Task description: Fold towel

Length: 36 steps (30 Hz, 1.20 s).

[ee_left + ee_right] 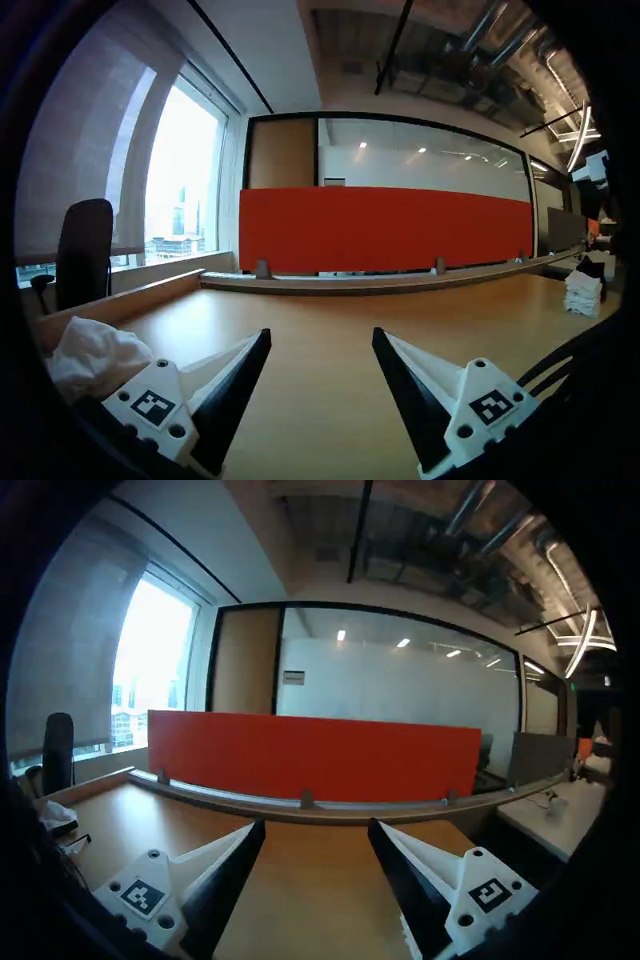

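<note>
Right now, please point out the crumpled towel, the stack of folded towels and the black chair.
crumpled towel (96, 356), left gripper view, middle of the bunched cloth.
stack of folded towels (583, 294), left gripper view, front of the stack.
black chair (85, 248), left gripper view, its backrest.

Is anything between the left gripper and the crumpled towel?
Nothing visible. The crumpled towel lies on the desk right beside the open left gripper, off to its side, with no object between them.

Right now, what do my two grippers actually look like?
The left gripper and right gripper match: two wedge-shaped fingers tapering to points, black on the inner faces, white on the outside with screw holes. Each finger carries a square black-and-white marker. Black cables run beside the left one.
</note>
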Each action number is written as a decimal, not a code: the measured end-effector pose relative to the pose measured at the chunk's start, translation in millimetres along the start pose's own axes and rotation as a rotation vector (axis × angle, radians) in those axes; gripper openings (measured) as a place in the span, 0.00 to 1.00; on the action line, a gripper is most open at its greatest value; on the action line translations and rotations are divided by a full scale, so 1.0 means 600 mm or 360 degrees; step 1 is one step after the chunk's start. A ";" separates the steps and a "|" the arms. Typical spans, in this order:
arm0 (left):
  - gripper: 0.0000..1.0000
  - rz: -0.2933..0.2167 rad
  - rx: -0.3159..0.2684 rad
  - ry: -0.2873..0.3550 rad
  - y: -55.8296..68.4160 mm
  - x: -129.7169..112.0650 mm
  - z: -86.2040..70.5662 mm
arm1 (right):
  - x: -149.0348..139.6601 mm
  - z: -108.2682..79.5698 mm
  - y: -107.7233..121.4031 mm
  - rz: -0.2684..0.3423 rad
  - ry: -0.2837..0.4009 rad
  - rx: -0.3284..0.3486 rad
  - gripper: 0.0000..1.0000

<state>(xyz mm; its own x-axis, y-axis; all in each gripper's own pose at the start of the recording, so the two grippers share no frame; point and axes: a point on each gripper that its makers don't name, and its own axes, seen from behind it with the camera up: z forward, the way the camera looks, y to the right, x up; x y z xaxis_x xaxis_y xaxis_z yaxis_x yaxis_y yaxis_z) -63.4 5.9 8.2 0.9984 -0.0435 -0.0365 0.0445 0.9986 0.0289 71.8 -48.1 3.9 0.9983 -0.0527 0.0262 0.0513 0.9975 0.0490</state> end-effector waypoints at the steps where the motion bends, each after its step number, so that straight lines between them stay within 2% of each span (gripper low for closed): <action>1: 0.94 0.0003 0.0006 0.0000 -0.002 -0.001 0.001 | 0.000 0.000 0.000 0.0000 0.0000 0.0000 0.99; 6: 0.94 0.0006 0.0005 0.0000 -0.004 -0.002 0.002 | 0.003 0.001 0.007 -0.0008 0.0012 -0.0007 0.99; 9: 0.94 0.0006 -0.0004 -0.0001 0.003 -0.002 0.003 | 0.006 0.004 0.015 -0.0019 0.0025 -0.0017 0.99; 17: 0.94 0.0006 0.0008 -0.0001 -0.005 -0.004 0.003 | 0.015 0.010 0.037 -0.0028 0.0067 -0.0053 0.99; 21: 0.94 0.0007 -0.0004 -0.0001 0.002 -0.003 0.003 | -0.001 0.013 0.043 -0.0041 0.0071 -0.0055 0.99; 25: 0.94 0.0006 0.0014 -0.0001 -0.002 -0.003 0.005 | -0.021 0.016 0.046 -0.0042 0.0076 -0.0046 0.99; 36: 0.94 0.0006 0.0006 -0.0001 0.000 -0.004 0.004 | -0.089 0.016 0.073 0.0058 0.0112 -0.0053 0.99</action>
<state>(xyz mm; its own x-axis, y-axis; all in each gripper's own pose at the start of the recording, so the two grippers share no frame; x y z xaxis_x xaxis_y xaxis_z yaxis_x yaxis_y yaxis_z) -65.5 5.9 10.6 0.9986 -0.0396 -0.0359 0.0408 0.9986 0.0327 20.3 -2.1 14.4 0.9990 -0.0142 -0.0431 0.0149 0.9998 0.0159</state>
